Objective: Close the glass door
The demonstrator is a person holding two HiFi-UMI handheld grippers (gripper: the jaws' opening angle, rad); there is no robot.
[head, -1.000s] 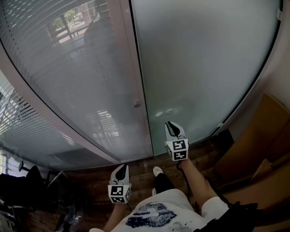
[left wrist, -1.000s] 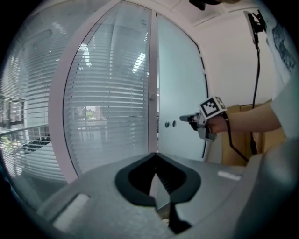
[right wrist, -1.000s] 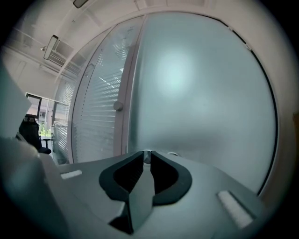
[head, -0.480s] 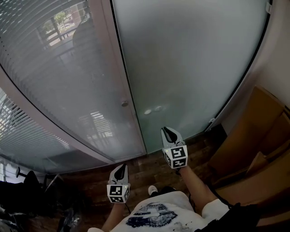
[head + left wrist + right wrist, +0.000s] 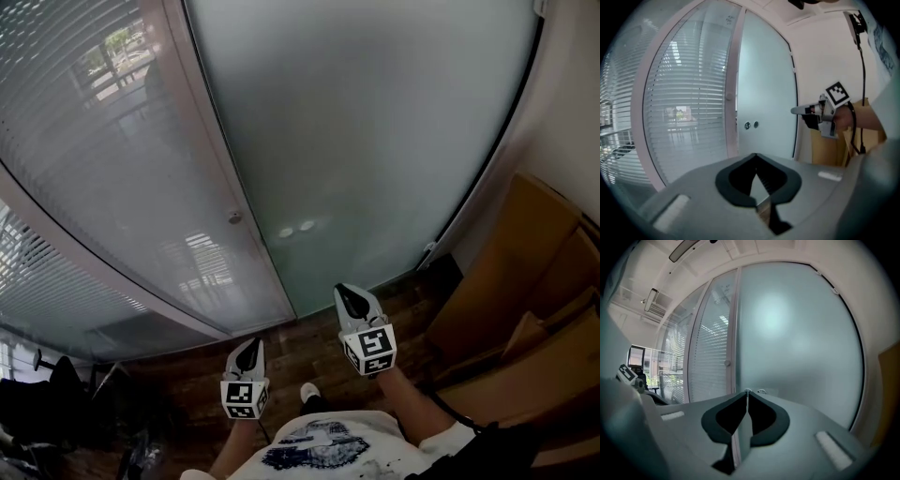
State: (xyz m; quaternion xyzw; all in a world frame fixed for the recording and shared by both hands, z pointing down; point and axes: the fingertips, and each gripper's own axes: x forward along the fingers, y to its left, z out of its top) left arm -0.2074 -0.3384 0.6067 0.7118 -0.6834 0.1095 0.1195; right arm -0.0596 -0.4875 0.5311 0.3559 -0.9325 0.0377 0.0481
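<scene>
two empty grippers are what you are holding low before the glass door (image 5: 375,141), the left gripper (image 5: 250,344) and right gripper (image 5: 344,291) each with jaws pressed together on nothing, likely because the door is already sitting flush against its frame (image 5: 208,141).

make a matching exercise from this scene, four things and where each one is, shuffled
1 frosted glass door
2 pale slatted blinds
3 brown cardboard boxes
4 dark wooden floor

A far right, by the white wall
B left of the pale frame
C along the bottom, below the door
D centre, right of that frame

Pairs: 1-D, 2-B, 3-A, 4-C
</scene>
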